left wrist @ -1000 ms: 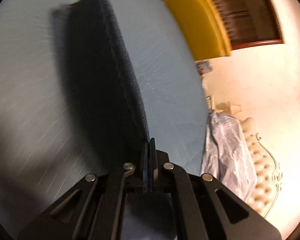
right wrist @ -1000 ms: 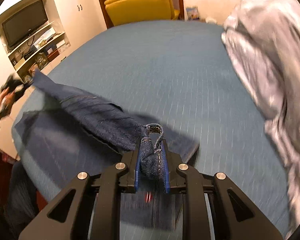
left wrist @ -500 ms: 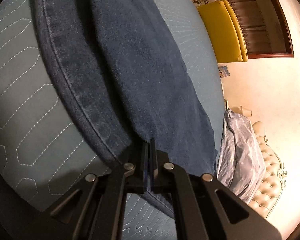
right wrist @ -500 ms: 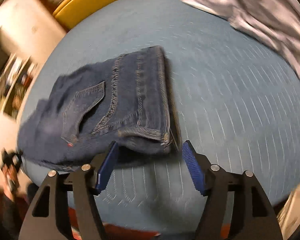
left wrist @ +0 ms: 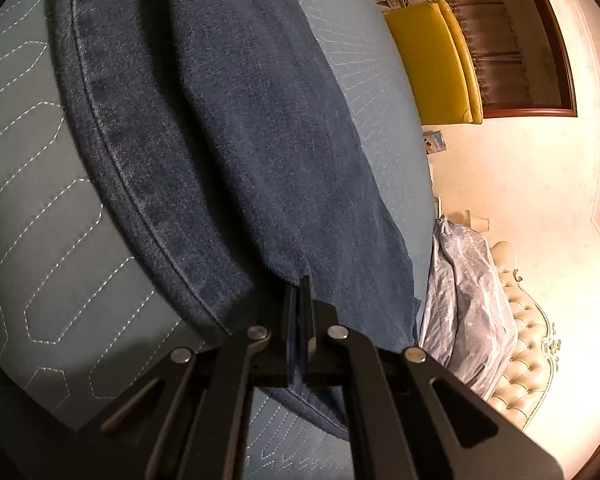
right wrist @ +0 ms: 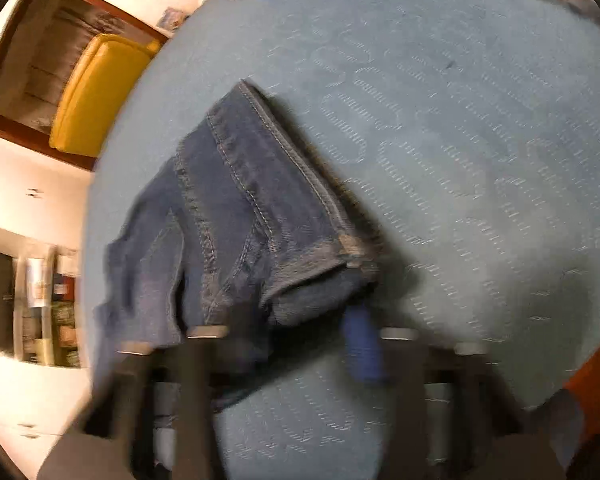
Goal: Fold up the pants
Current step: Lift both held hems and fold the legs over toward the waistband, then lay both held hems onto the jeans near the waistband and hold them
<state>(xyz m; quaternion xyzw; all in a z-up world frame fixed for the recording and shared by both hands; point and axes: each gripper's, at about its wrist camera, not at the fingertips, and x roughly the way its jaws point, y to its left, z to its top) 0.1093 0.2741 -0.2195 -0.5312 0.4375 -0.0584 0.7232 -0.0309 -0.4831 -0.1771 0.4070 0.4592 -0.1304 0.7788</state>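
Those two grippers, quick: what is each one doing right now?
Left gripper: closed, pinching the jeans.
Right gripper: open, holding nothing, fingers straddling the jeans' waistband end; picture blurred.

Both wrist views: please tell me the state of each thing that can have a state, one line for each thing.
jeans: folded, lying on the bed, waistband end near the right gripper.
left gripper: shut on the jeans' fabric.
right gripper: open, fingers spread at the jeans' edge; view blurred.
bed cover: spread flat under the jeans.
duvet: bunched up at the headboard end.
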